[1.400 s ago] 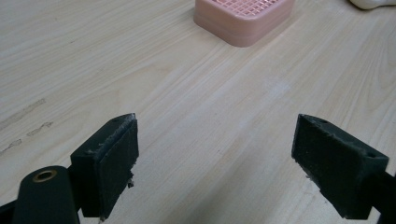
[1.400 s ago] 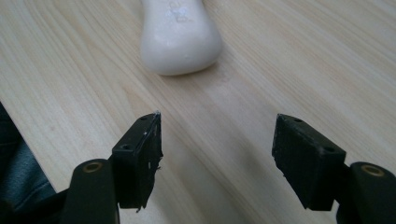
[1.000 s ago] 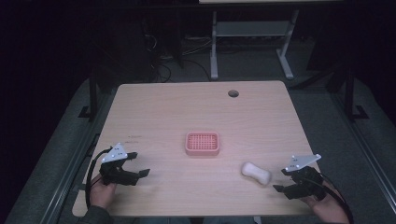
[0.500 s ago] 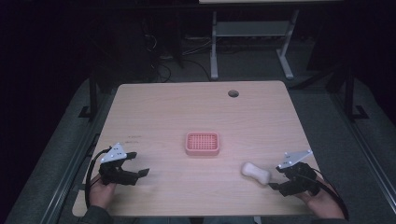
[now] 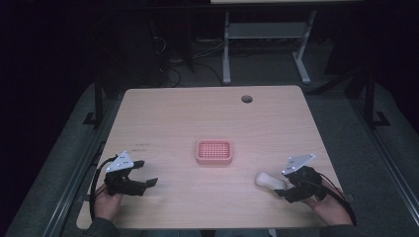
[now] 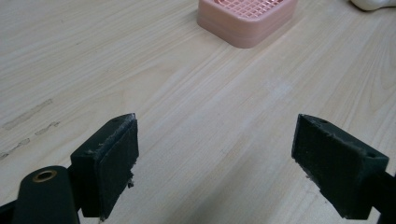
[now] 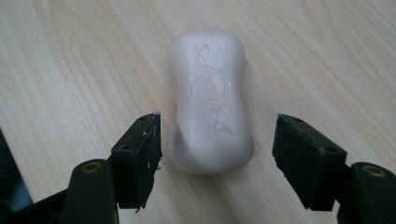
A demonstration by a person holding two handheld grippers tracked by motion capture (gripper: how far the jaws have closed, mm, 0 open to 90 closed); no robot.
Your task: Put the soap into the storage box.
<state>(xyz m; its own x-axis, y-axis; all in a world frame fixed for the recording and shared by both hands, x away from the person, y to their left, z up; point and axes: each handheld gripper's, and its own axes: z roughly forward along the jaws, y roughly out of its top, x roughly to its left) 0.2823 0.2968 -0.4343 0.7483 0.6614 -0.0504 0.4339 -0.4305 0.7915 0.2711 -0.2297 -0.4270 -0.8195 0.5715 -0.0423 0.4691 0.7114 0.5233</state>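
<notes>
R gripper [image 7: 217, 149] is straddling the soap bar [image 7: 211, 100] lying flat on the surface [image 5: 207, 123] w/ fingers spread, so it's needing to push further fwd, centre, then pinch; L gripper [image 6: 217, 163], fingers spread, is idling.

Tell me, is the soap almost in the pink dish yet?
Not yet. The pink dish sits empty mid-table. The white soap lies flat on the table, nothing lifted. In hand: the right gripper is open, one jaw on each side of the soap's near end. The left gripper waits open, apart. Left: closing, lifting, placing it in the dish.
</notes>
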